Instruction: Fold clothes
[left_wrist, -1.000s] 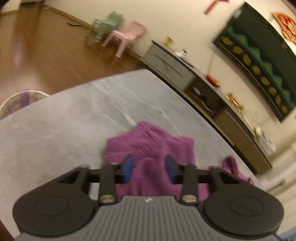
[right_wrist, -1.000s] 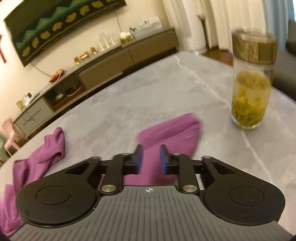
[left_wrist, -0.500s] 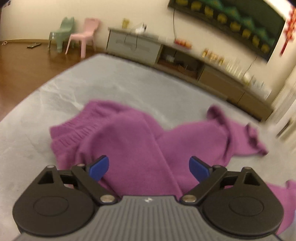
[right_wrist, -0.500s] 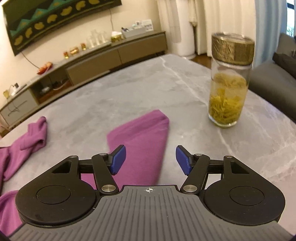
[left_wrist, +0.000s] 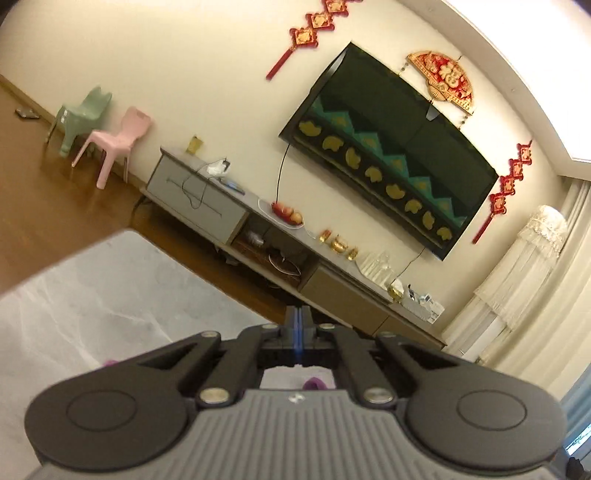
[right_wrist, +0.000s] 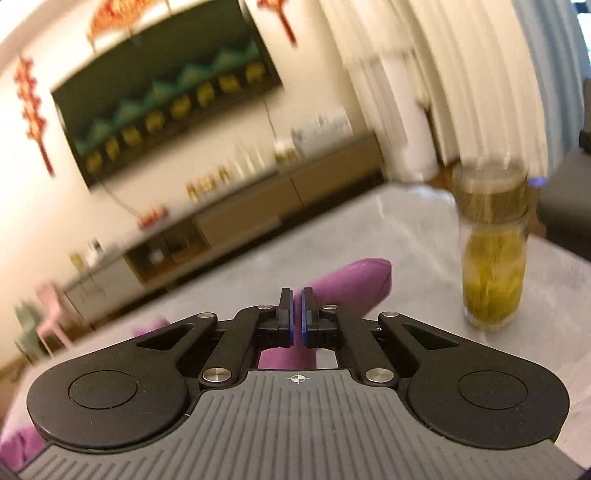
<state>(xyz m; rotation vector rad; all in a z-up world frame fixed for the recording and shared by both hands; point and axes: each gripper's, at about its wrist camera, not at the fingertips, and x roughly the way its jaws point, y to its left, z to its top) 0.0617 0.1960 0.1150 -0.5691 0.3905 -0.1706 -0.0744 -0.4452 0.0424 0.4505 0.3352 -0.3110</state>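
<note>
The purple garment (right_wrist: 354, 284) lies on the grey marble table (right_wrist: 406, 229); one leg stretches ahead of my right gripper (right_wrist: 296, 306), which is shut with nothing between its pads and tilted up. In the left wrist view only small purple scraps (left_wrist: 316, 384) show under my left gripper (left_wrist: 298, 328), which is shut, empty and raised toward the far wall. Most of the garment is hidden below both grippers.
A glass jar of yellow-green tea (right_wrist: 493, 251) stands on the table at the right. The table's far edge (left_wrist: 207, 273) gives way to wooden floor. A TV cabinet (left_wrist: 280, 254) runs along the wall, with two small chairs (left_wrist: 110, 140) at the left.
Both grippers opened over the garment half a second ago, then shut again empty. Both have lifted and tilted up away from the cloth; the right view is blurred by motion.
</note>
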